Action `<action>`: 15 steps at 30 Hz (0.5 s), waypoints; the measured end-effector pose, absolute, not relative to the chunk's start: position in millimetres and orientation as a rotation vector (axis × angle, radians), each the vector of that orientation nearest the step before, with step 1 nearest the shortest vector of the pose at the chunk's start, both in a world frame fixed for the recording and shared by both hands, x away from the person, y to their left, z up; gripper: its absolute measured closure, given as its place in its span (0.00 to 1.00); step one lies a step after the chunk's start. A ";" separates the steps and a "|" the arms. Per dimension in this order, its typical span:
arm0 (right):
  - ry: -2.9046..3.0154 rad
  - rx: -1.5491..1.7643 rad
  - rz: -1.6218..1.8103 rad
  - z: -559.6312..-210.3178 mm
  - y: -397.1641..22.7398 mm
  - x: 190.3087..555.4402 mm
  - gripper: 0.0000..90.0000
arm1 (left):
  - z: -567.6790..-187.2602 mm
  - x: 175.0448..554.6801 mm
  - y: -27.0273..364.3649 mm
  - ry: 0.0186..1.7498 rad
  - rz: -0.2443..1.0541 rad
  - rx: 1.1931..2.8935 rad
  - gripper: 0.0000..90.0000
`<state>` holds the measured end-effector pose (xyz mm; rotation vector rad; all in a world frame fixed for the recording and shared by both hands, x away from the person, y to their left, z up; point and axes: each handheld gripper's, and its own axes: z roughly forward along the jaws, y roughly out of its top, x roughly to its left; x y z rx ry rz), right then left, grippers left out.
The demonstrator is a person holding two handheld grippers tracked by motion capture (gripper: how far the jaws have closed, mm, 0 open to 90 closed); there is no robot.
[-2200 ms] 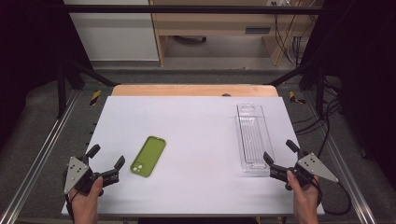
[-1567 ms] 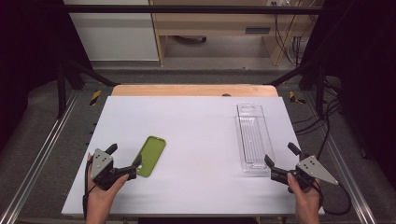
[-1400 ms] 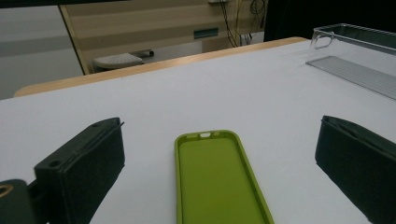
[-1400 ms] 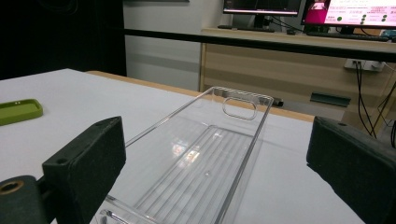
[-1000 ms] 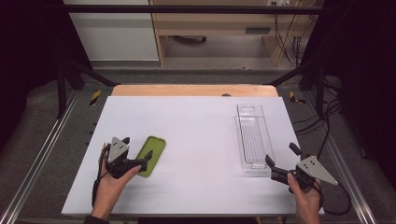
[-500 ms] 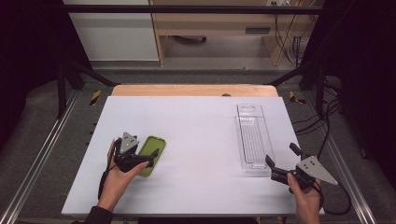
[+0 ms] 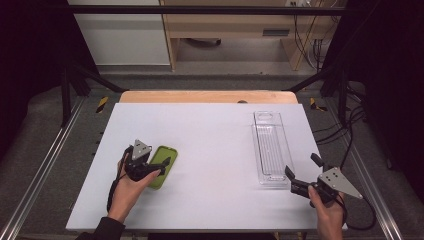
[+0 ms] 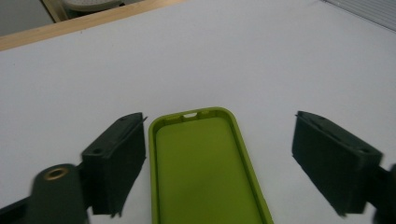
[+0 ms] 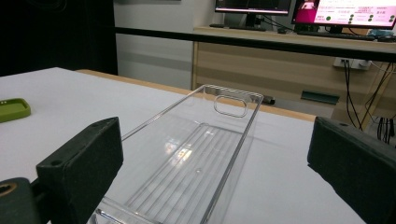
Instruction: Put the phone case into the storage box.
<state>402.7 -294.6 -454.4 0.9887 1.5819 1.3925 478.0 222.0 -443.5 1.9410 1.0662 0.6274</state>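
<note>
- We see a green phone case (image 8: 205, 172) lying flat on the white table (image 7: 215, 130), hollow side up, near the table's left front part.
- Our left gripper (image 8: 219, 163) sits over the near end of the case. Its jaws have just been closing in. The case lies between them. One jaw is right beside the case's edge, and the other jaw is apart from it, so nothing is squeezed yet.
- Our right gripper (image 7: 302, 172) rests at the right front of the table with its jaws wide apart and holding nothing.
- A clear plastic tray (image 7: 270, 147) lies just ahead of that gripper. It is long, has ribs on its floor and a handle hole at the far end. It is well apart from the case.
- Nothing stands between the case and the tray.
- Far back, screens (image 9: 303, 9) glow on a wooden desk, but the writing is too small to read.
- The near end of the case is cut off in the left gripper view.
</note>
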 end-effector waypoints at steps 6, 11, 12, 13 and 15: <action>1.577 0.994 1.396 -454.2 -295.3 402.5 0.04 | -446.4 482.0 220.7 1.105 0.629 1.975 0.53; 1.577 0.994 1.397 -454.2 -295.4 402.6 0.04 | -450.2 485.1 219.1 1.129 0.611 2.013 0.76; 1.574 0.994 1.398 -454.2 -295.8 402.7 0.04 | -452.2 487.1 217.9 1.138 0.600 2.042 0.79; 1.574 0.996 1.399 -454.2 -295.9 402.7 0.04 | -453.5 488.4 217.1 1.145 0.596 2.055 0.82; 1.578 0.995 1.397 -454.4 -296.1 402.9 0.04 | -456.2 491.5 215.7 1.158 0.578 2.082 0.87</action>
